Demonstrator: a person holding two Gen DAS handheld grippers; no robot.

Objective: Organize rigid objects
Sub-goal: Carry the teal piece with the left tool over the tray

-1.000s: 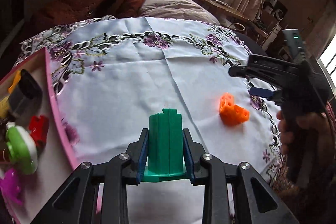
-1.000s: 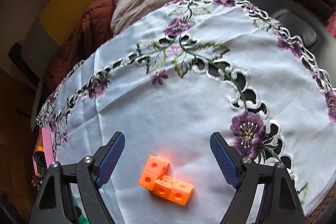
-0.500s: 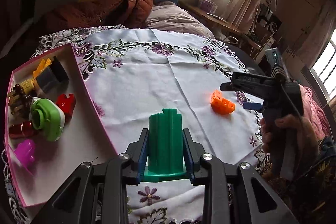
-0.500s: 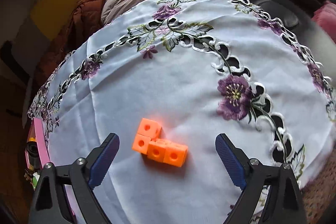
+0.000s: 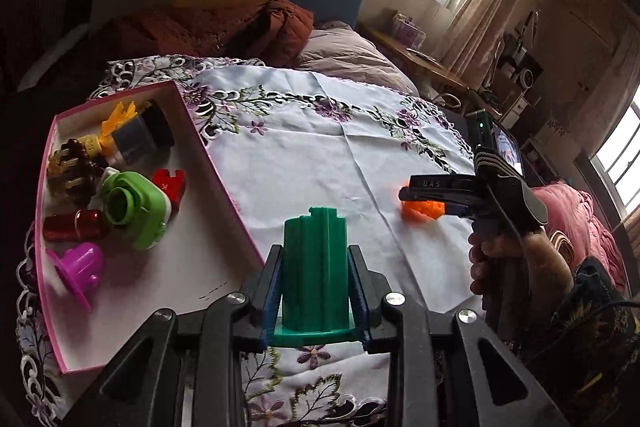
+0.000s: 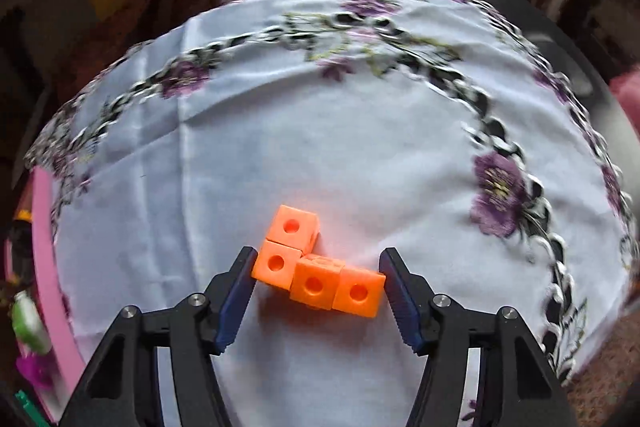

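Note:
My left gripper (image 5: 315,251) is shut on a green ribbed cylinder (image 5: 314,279) with a flat base, held upright above the near edge of the table, just right of the pink-rimmed tray (image 5: 224,195). An orange piece of joined cubes (image 6: 320,277) lies on the white cloth. My right gripper (image 6: 316,259) straddles it with its jaws closing, and both pads (image 6: 236,303) meet the outer cubes. In the left wrist view the right gripper (image 5: 424,193) hangs over the orange piece (image 5: 420,213), with a hand below it.
The tray holds a green and white round thing (image 5: 134,207), a red block (image 5: 170,183), a dark red cylinder (image 5: 74,225), a magenta piece (image 5: 80,267) and several more. The embroidered tablecloth (image 5: 320,155) covers the table. A sofa with bedding stands behind.
The left gripper pulled back and left with the green cylinder, bringing the whole tray into view. The right gripper came down over the orange piece and its jaws narrowed onto it.

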